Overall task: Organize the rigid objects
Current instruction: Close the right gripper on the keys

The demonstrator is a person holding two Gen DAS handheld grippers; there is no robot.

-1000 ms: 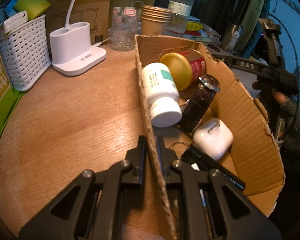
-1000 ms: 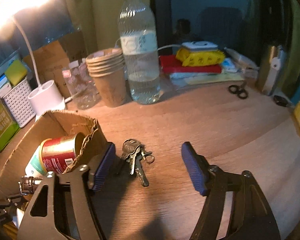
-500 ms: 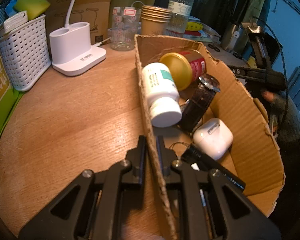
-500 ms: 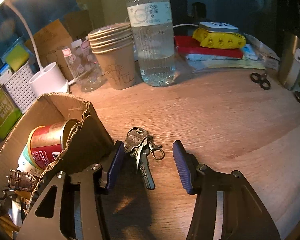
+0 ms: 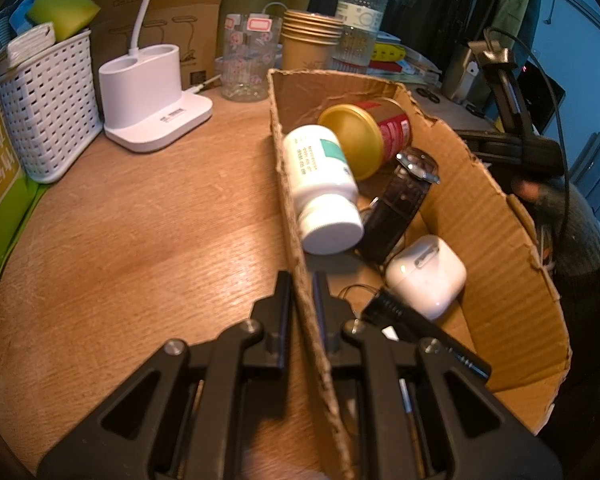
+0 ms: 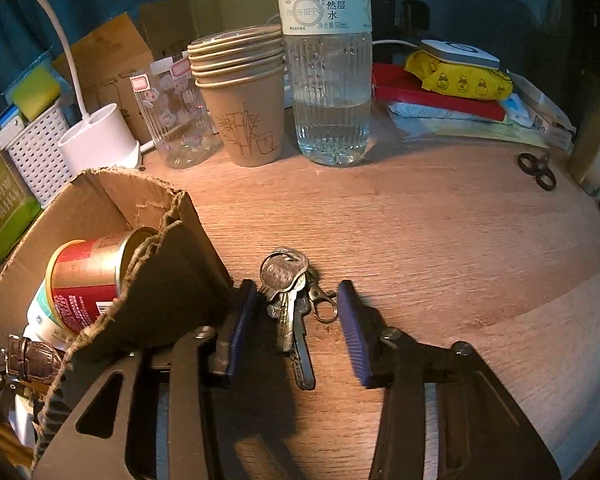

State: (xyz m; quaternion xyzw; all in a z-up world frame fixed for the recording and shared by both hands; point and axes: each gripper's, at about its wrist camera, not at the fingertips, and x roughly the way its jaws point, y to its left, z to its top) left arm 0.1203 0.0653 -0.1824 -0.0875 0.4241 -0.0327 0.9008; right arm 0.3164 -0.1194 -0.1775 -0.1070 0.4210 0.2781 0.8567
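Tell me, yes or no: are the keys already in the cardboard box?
No, the keys lie on the wooden table outside the cardboard box, between the right gripper's closing jaws.

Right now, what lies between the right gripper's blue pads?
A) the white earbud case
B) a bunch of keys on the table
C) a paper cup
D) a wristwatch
B: in the right wrist view the bunch of keys lies flat on the wooden table between the pads of the right gripper, whose jaws are closing and not yet pressing on it.
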